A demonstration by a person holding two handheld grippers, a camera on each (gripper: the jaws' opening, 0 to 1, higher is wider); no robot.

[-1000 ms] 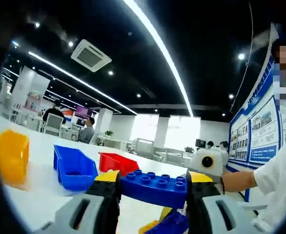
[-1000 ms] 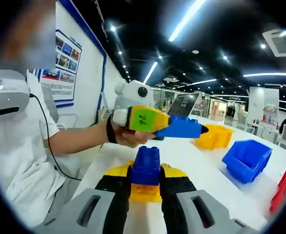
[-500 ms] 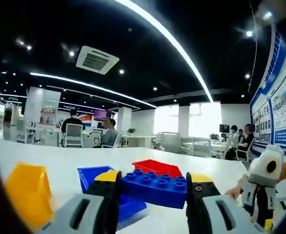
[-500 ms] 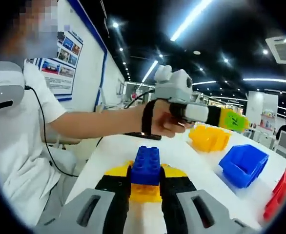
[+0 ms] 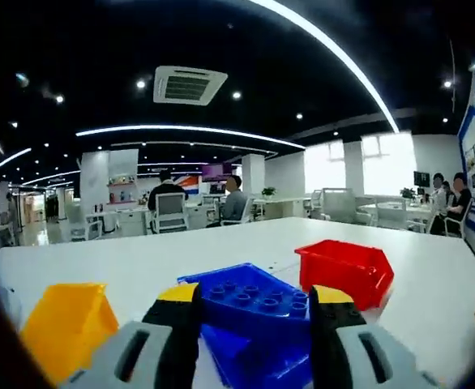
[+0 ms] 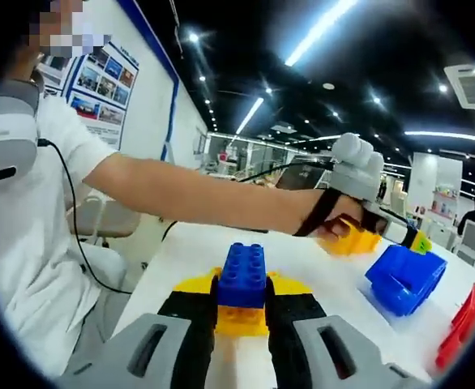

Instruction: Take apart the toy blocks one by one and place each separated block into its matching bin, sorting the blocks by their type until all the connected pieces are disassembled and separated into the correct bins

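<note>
In the left gripper view my left gripper (image 5: 252, 301) is shut on a flat blue studded block (image 5: 254, 301), held just above the blue bin (image 5: 246, 344). A yellow bin (image 5: 66, 328) stands to its left and a red bin (image 5: 345, 271) to its right. In the right gripper view my right gripper (image 6: 241, 304) is shut on a stack of a small blue block (image 6: 243, 275) over a yellow block (image 6: 240, 319). Further out, the person's arm (image 6: 213, 197) stretches across, carrying the left gripper (image 6: 408, 237) over the blue bin (image 6: 406, 278); the yellow bin (image 6: 353, 240) lies behind the hand.
All three bins sit on a long white table (image 5: 221, 247). The red bin (image 6: 463, 323) edges in at the right of the right gripper view. Beyond the table, people sit at desks in an open office (image 5: 197, 207). The person's torso in white (image 6: 27, 243) is close on the left.
The left gripper has swung away from the right one, out over the bins, carrying the flat blue block to just above the blue bin. The right gripper has kept still with its stack.
</note>
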